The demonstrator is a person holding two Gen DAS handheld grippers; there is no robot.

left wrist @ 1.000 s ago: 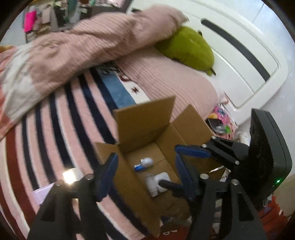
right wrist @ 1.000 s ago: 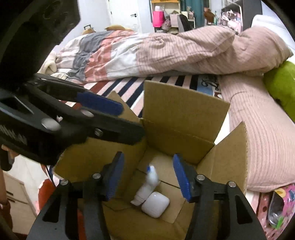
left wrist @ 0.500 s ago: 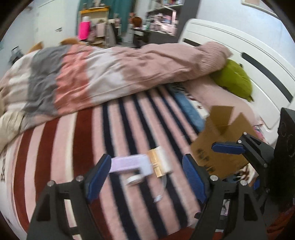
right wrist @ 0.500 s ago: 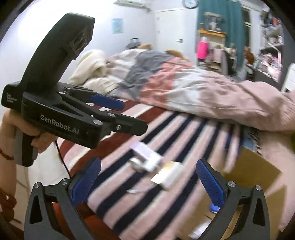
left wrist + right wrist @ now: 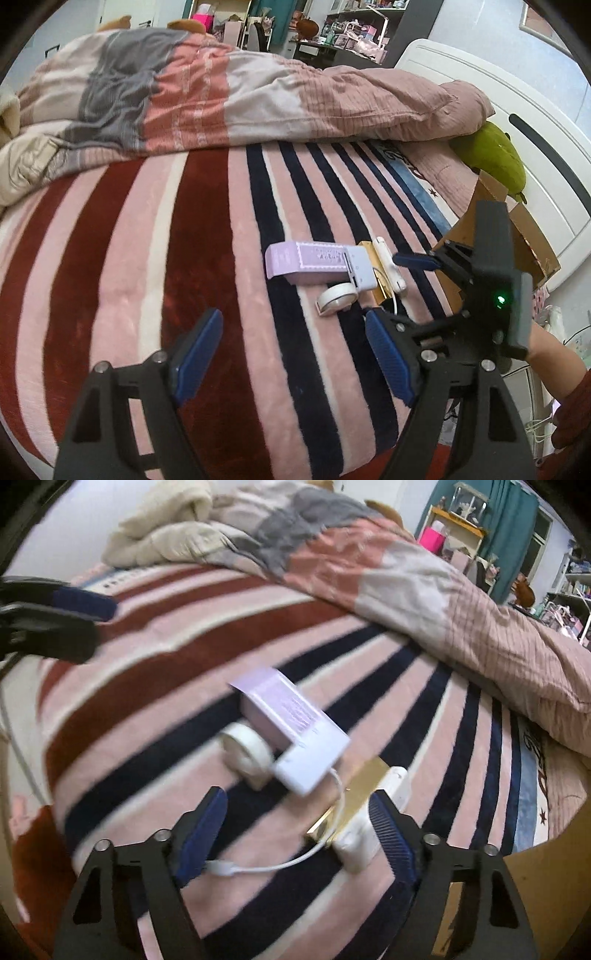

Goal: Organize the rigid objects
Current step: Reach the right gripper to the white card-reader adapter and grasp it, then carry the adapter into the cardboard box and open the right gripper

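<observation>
A lilac box (image 5: 319, 266) (image 5: 291, 720) lies on the striped blanket (image 5: 147, 258) with a white tape roll (image 5: 338, 298) (image 5: 245, 753), a gold flat box (image 5: 376, 273) (image 5: 351, 797), a white oblong device (image 5: 389, 264) (image 5: 369, 823) and a white cable (image 5: 280, 860) beside it. My left gripper (image 5: 295, 354) is open and empty, short of the pile. My right gripper (image 5: 301, 834) is open just over the cable and gold box; it also shows in the left wrist view (image 5: 413, 260). The cardboard box (image 5: 513, 229) stands at the bed's right edge.
A rumpled pink and grey duvet (image 5: 240, 85) lies across the far side of the bed. A green plush (image 5: 491, 158) rests by the white headboard (image 5: 535, 147). Shelves and furniture stand behind the bed.
Both grippers have swung away from the cardboard box to the pile on the blanket. The right gripper has come down close over the cable and gold box.
</observation>
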